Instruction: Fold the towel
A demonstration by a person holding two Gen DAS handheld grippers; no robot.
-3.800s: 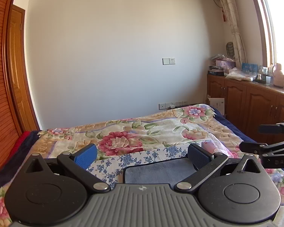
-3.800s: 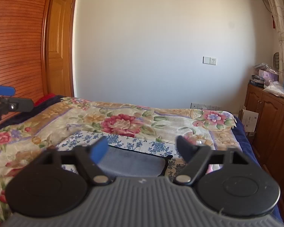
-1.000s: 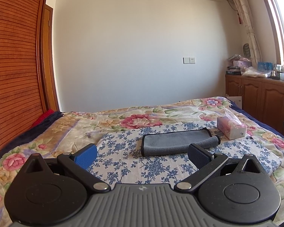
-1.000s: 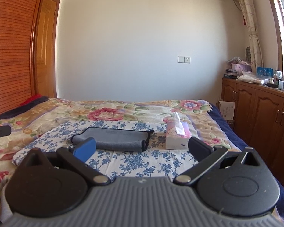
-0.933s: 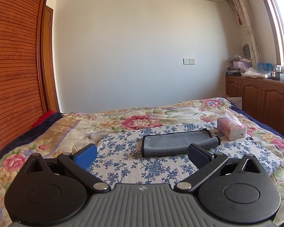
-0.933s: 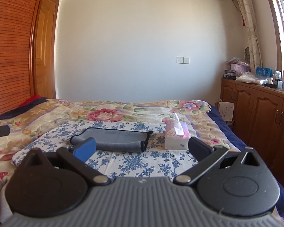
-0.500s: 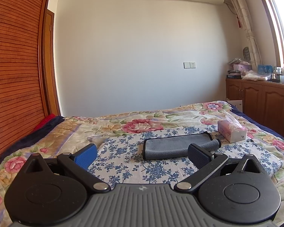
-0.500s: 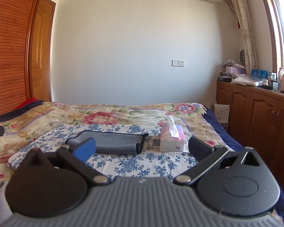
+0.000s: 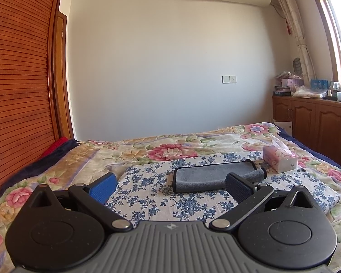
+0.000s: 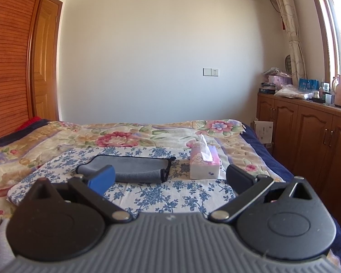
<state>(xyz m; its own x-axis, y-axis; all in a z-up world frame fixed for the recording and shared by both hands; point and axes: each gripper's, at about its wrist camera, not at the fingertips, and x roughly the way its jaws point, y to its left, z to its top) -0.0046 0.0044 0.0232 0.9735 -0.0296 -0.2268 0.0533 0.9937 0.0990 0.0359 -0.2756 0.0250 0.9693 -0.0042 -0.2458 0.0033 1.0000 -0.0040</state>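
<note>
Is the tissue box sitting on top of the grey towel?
No, the tissue box stands on the blue-flowered cloth beside the folded towel, apart from it.

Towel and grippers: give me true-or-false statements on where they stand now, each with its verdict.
1. The towel lies folded on the blue-flowered cloth. True.
2. The left gripper grips the towel. False: its fingers are open and hold nothing.
3. A tissue box stands beside the towel. True.
4. The right gripper is shut. False: it is open and holds nothing.
5. The towel lies on the tissue box. False: it lies beside it.
</note>
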